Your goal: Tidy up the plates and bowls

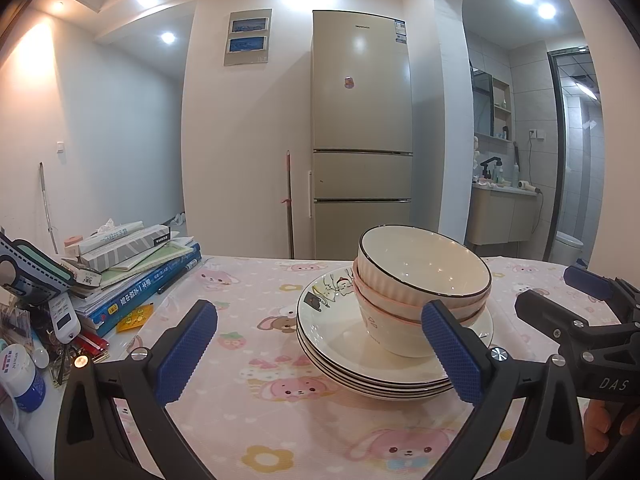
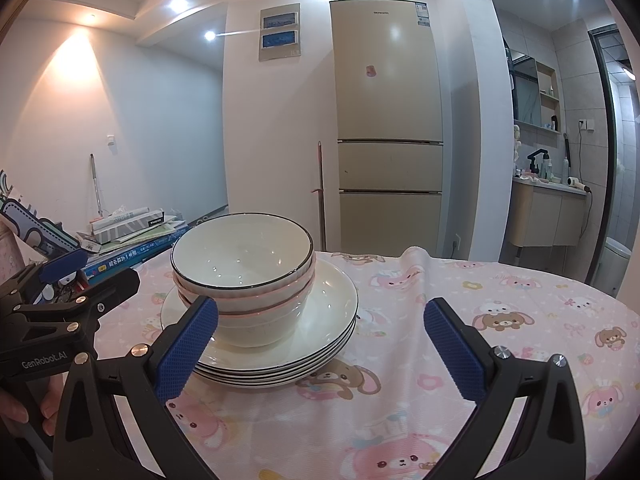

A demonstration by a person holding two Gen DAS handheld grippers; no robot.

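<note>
Bowls (image 1: 420, 280) sat nested, three as far as could be counted, on a stack of plates (image 1: 360, 364) near mid-bench (image 1: 256, 320), on the cartoon-print cloth (image 2: 480, 320). Bowl nest leaned a little off-centre on the top plate, toward the far rim in the right wrist view.

Handling, as judged: glazed ceramic, stiff, brittle, slick under rubber pads. The whole pile looked heavy for one pinch; a single bowl looked manageable. Best hold probably across a bowl's rim wall, one finger inside and one outside, or on a plate's raised lip from the side. Thin dark-edged rims would chip if knocked together. Nested bowls might stick and lift as a pair.

Left gripper (image 1: 320, 352) was spread wide, holding nothing. Its right finger (image 1: 452, 352) overlapped the near side of the pile in view; contact could not be told. Its left finger (image 1: 188, 348) stood well clear over bare cloth. Most of the pile lay beyond the gap, toward the right finger.

Right gripper (image 2: 320, 348) was likewise wide apart and empty. Its left finger (image 2: 188, 348) overlapped the near-left plate edges; the other finger (image 2: 456, 352) stood well apart over cloth. So the pile lay between the two grippers.

Books (image 1: 136, 276) lay piled at the bench's left end.
</note>
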